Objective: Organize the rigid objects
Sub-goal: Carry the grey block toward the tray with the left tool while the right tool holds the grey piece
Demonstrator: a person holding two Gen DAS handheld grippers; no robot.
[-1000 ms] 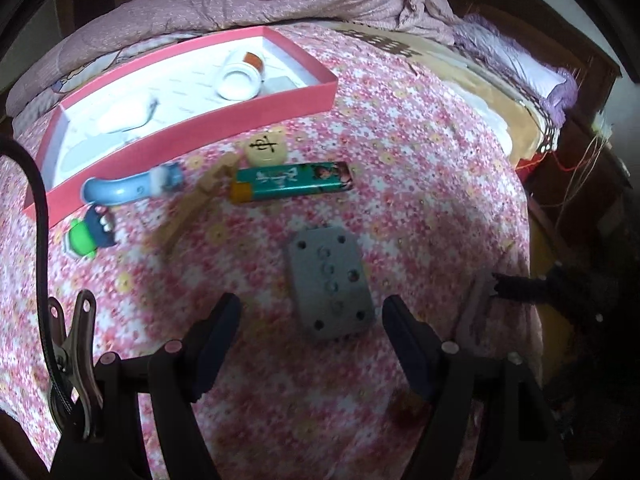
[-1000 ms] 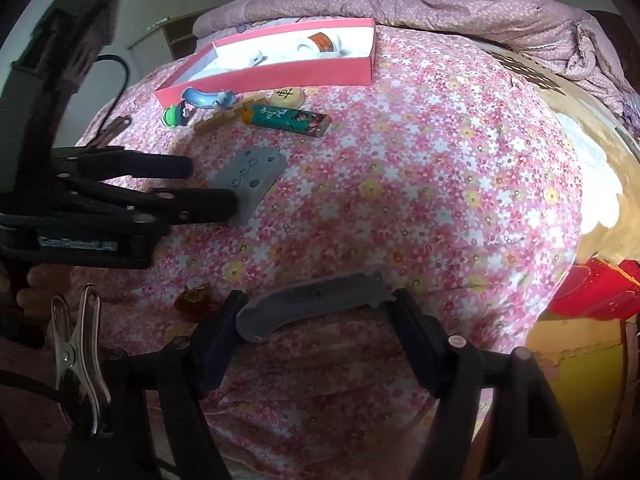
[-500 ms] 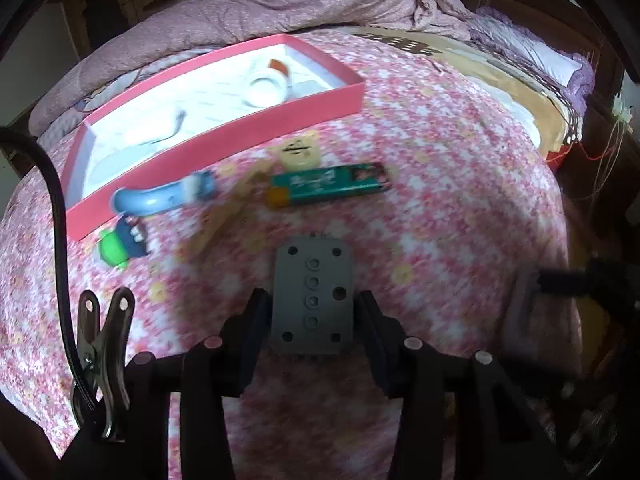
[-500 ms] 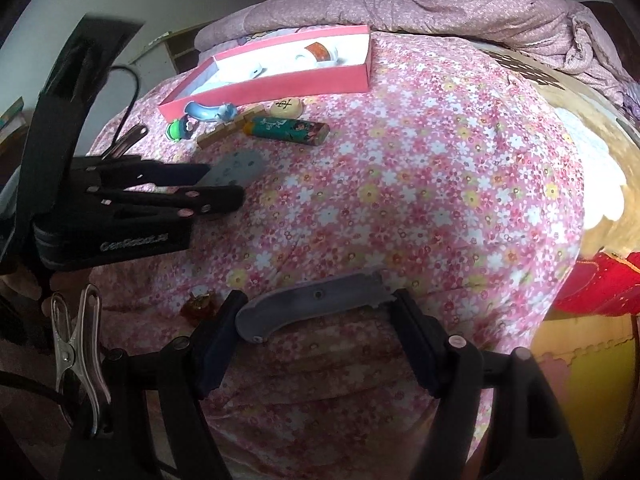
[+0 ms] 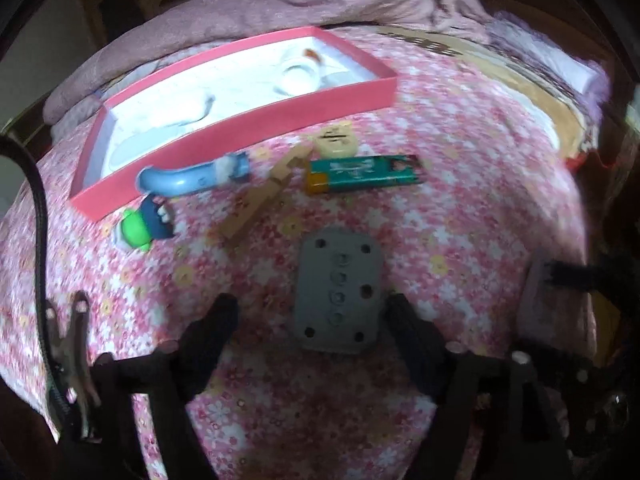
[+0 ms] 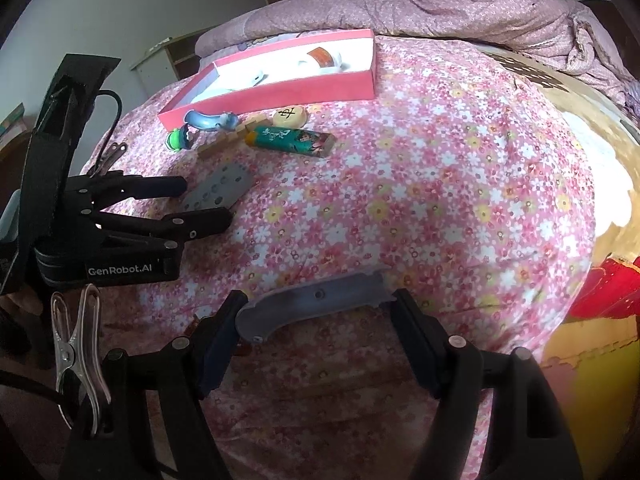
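Note:
A grey plate with holes lies flat on the flowered bedspread between the fingers of my left gripper. Its jaws are opening; the plate sits close to the right finger and well clear of the left one. The right wrist view shows the same plate and left gripper at the left. My right gripper is shut on a grey curved handle piece, one pad at each end. The pink box, also in the right wrist view, stands at the far side with a white bottle inside.
In front of the box lie a blue bent tube, a green and blue toy, a wooden piece, a round cream game piece and a teal packet. A crumpled pink quilt is piled behind. The bed's edge drops off at the right.
The left gripper shut around the grey plate half a second ago and has since spread wide again, leaving the plate on the bedspread. The right gripper and its grey piece have not moved.

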